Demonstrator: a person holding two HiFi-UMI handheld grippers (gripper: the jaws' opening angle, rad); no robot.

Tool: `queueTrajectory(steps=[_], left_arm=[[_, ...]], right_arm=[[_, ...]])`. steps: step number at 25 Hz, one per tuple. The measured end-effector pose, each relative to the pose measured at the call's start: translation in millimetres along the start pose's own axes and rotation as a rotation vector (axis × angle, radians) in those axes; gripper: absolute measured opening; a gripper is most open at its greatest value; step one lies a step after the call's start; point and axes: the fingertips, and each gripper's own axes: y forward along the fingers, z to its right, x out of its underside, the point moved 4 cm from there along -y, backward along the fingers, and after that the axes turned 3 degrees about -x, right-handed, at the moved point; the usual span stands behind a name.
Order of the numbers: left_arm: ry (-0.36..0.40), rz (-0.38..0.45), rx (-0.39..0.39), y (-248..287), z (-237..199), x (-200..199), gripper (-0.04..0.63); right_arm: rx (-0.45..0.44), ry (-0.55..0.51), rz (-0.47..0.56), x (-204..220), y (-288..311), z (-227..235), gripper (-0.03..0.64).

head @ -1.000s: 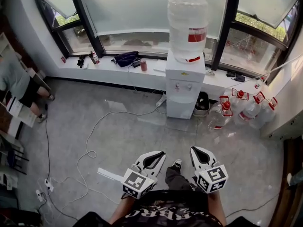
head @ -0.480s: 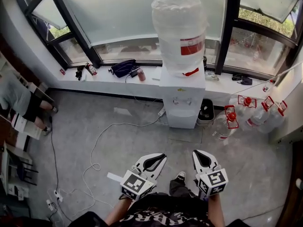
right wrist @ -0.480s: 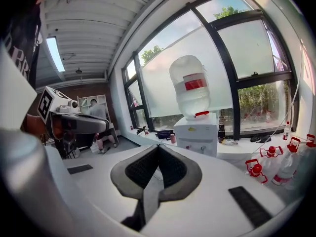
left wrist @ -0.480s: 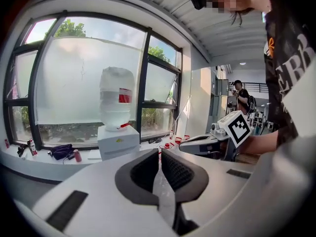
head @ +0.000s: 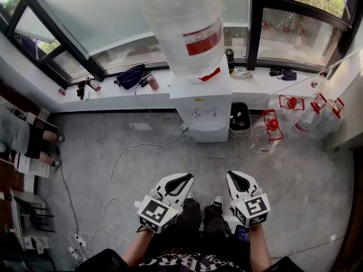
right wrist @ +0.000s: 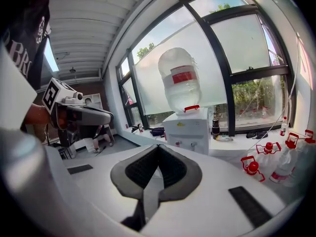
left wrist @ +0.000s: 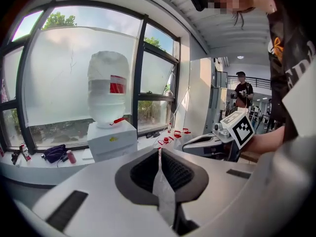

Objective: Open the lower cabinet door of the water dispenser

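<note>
The white water dispenser (head: 202, 102) stands against the window sill with a large bottle (head: 182, 28) on top. Its lower cabinet door (head: 209, 131) is closed and seen steeply from above. Both grippers hang over my legs, well short of the dispenser and touching nothing. My left gripper (head: 184, 178) is shut and empty, and so is my right gripper (head: 232, 177). In the left gripper view the jaws (left wrist: 159, 151) meet at the tip, with the dispenser (left wrist: 112, 141) ahead to the left. The right gripper view shows shut jaws (right wrist: 158, 146) and the dispenser (right wrist: 187, 130) straight ahead.
Spare bottles with red caps (head: 271, 132) stand on the floor right of the dispenser, and a black bin (head: 240, 118) sits beside it. A white cable (head: 121, 158) runs over the grey floor at left. On the sill lies a bag (head: 130, 76). A person (head: 21, 139) sits far left.
I have walked toward the dispenser, which now stands larger and nearer in the head view. Both grippers came forward with me, and their jaws stayed shut.
</note>
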Motion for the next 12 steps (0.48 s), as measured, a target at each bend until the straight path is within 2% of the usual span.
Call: queueTrajectory(steps=[2, 8, 12], left_arm=[[0.001, -0.019, 0.000, 13, -2, -1, 0.026], [0.029, -0.056, 0.083, 64, -4, 22, 0.026], [0.060, -0.052, 0.175, 109, -6, 32, 0.026]], right_arm=[[0.010, 0.015, -0.004, 10, 3, 9, 0.014], [0.091, 0.051, 0.004, 39, 16, 54, 0.014], [0.157, 0.019, 0.045, 55, 36, 99, 0.014]])
